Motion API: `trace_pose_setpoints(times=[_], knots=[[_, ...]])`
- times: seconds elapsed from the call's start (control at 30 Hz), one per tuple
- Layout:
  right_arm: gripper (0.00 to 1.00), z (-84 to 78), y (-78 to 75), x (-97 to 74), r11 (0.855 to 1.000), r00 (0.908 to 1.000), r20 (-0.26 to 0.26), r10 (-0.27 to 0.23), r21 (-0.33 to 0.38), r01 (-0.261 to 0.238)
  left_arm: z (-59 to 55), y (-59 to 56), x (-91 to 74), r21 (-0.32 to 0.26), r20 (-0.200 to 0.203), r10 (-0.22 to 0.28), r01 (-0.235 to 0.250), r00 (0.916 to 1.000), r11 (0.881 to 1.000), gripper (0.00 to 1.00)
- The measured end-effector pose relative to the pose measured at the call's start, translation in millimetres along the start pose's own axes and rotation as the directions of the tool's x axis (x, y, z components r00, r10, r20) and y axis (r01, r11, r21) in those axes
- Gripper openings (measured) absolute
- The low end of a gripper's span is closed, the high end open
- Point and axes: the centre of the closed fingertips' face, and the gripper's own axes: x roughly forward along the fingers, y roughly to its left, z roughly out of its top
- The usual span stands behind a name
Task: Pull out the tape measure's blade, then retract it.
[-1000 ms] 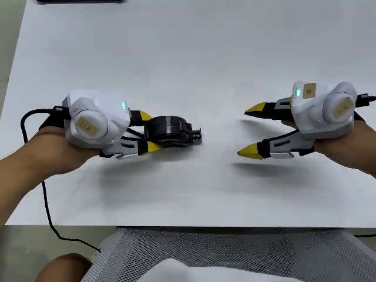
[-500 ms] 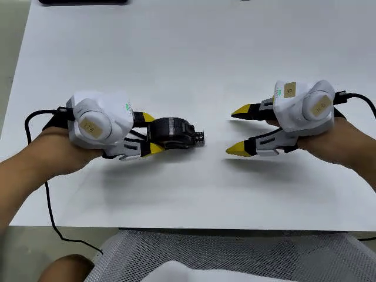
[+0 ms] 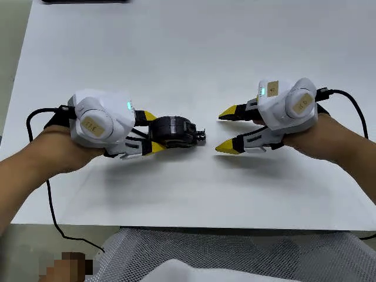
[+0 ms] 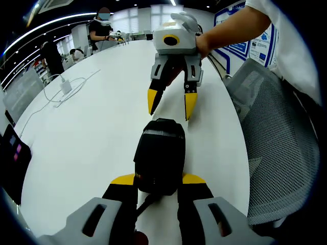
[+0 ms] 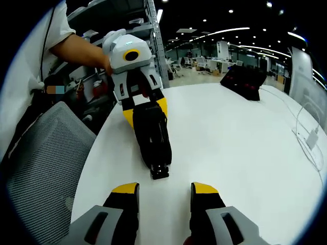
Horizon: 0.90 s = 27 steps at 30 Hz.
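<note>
White workbench [image 3: 188,53]. Left of centre, the left gripper [image 3: 151,131] clamps the black tape measure [image 3: 173,131]. The right gripper [image 3: 224,130], jaws spread, faces its blade hook [image 3: 200,137] without touching. Blade apparently undrawn; pull-out and retraction both remain.

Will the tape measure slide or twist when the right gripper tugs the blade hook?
Likely holds firm: the left gripper is shut on the tape measure across its sides. It may yaw a little, since its black shell looks smooth and rounded. The hook is small, so the open right gripper could slip off it.
</note>
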Motion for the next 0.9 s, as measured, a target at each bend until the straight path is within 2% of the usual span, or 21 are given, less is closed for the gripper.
trace_pose_setpoints(times=[0.3,0.43,0.9], knots=[[0.32,4.7,3.9,10.8,1.000,0.9998,0.003,0.020,-0.018,-0.020,0.2,-0.3,0.1,0.001,0.000,0.000,0.000,1.0000,1.000,0.25],[0.28,1.9,4.8,15.1,0.999,0.9995,-0.020,0.023,-0.041,-0.024,0.1,-0.3,0.2,0.002,-0.001,0.001,-0.001,1.0000,1.000,0.25],[0.20,7.7,7.3,26.3,0.996,0.9988,-0.017,0.045,-0.076,-0.047,0.1,-0.3,0.3,0.005,-0.004,0.002,-0.002,1.0000,1.000,0.25]])
